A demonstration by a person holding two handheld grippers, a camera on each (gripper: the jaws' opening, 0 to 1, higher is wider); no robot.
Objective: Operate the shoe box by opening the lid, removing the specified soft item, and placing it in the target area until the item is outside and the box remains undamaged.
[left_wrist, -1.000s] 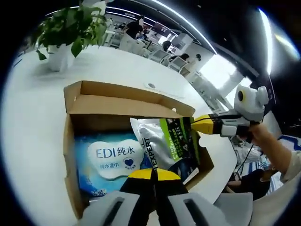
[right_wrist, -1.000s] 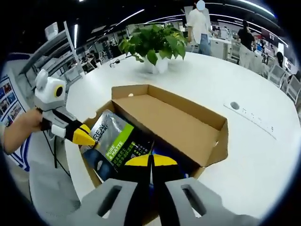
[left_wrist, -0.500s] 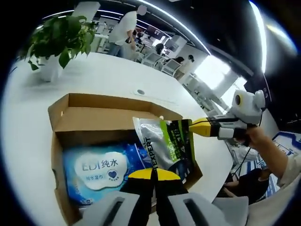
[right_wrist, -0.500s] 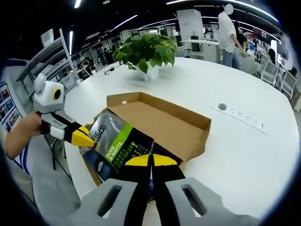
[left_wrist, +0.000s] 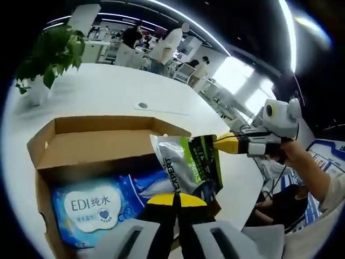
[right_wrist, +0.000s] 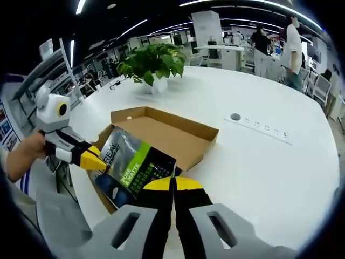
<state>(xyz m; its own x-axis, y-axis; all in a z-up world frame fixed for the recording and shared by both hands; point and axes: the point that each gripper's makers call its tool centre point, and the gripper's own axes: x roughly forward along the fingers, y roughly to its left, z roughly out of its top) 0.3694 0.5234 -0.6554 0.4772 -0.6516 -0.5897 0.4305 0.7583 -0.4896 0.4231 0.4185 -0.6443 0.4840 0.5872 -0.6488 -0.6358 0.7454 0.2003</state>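
A silver, green and dark soft pouch (left_wrist: 188, 164) hangs above the open cardboard shoe box (left_wrist: 97, 141). My left gripper (left_wrist: 173, 200) is shut on the pouch's near edge. The right gripper (left_wrist: 218, 143) comes in from the right and pinches the pouch's far corner. In the right gripper view, the right gripper (right_wrist: 173, 184) is shut on the same pouch (right_wrist: 132, 167), and the left gripper (right_wrist: 97, 160) pinches its left corner. The box (right_wrist: 167, 132) sits on the table behind the pouch. A blue wet-wipes pack (left_wrist: 91, 208) lies inside the box.
The box rests on a large white table (right_wrist: 259, 162). A potted plant (right_wrist: 151, 62) stands beyond the box, and a round socket (right_wrist: 235, 116) with a plate lies to the right. The person's hand (left_wrist: 302, 162) holds the right gripper. People stand among desks far behind.
Both grippers have lifted the pouch higher, up out of the box. The box now looks smaller and lower in the right gripper view, and both views have swung sideways.
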